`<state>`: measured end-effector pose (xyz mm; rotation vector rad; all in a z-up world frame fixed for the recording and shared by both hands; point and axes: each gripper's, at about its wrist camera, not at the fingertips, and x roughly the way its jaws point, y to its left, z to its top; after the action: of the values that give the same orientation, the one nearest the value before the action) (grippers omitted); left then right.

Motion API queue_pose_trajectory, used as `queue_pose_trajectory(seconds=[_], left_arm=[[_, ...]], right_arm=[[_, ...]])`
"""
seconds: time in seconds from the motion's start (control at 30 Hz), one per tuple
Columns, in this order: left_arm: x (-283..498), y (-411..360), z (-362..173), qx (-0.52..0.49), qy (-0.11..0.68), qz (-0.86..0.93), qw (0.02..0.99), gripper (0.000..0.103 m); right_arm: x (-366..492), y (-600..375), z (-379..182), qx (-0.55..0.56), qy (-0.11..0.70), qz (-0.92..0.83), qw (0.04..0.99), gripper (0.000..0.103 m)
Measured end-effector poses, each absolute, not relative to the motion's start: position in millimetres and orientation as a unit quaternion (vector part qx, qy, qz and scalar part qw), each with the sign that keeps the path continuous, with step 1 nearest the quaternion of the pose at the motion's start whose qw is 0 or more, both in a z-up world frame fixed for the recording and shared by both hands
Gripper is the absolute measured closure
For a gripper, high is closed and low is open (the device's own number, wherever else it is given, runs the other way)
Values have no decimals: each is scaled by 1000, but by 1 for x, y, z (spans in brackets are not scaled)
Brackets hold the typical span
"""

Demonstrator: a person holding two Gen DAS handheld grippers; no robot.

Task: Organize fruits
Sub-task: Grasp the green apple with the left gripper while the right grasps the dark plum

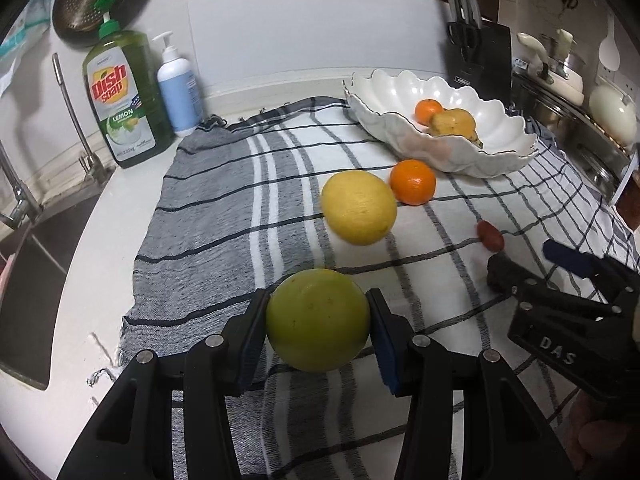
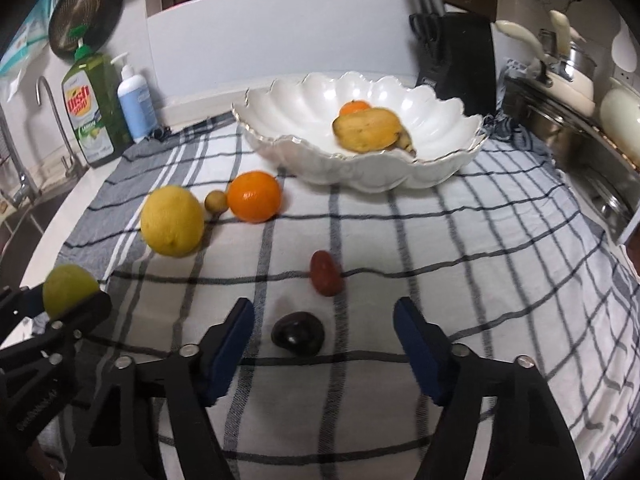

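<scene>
My left gripper [image 1: 318, 332] is shut on a round green fruit [image 1: 318, 320] held just above the checked cloth [image 1: 224, 208]; the same green fruit [image 2: 70, 290] shows at the left of the right wrist view. My right gripper [image 2: 324, 344] stands open over the cloth. A dark fruit [image 2: 298, 334] lies between its fingers, untouched by either pad. Just beyond it lies a small red fruit [image 2: 326, 273]. A lemon [image 2: 172, 220], a small brownish fruit [image 2: 216, 201] and an orange [image 2: 254, 196] lie to the left. The white scalloped bowl [image 2: 360, 176] holds a mandarin [image 2: 354, 107] and a yellow fruit [image 2: 368, 130].
A dish soap bottle [image 1: 120, 100] and a pump bottle [image 1: 178, 84] stand at the back left beside the sink [image 1: 32, 260] and tap. A knife block [image 1: 478, 52] stands behind the bowl. Pots and a metal rack [image 1: 560, 80] line the right side.
</scene>
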<state>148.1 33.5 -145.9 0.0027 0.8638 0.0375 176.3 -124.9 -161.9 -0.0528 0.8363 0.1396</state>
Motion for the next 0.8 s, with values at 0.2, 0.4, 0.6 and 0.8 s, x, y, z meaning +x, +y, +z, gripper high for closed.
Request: queue_pose_trajectory(seconds=[0.2, 0.4, 0.6, 0.8], left_arm=[[148, 34, -146, -3, 417, 14, 909, 55], [149, 36, -147, -6, 420, 14, 907, 55], [148, 37, -143, -5, 416, 16, 909, 55], [150, 32, -136, -3, 410, 11, 912, 55]], right_arm=[[182, -122, -174, -25, 424, 76, 902, 53], [182, -118, -181, -25, 432, 87, 897, 66], [180, -118, -176, -19, 429, 95, 898, 72], [178, -123, -161, -11, 415, 96, 905, 72]])
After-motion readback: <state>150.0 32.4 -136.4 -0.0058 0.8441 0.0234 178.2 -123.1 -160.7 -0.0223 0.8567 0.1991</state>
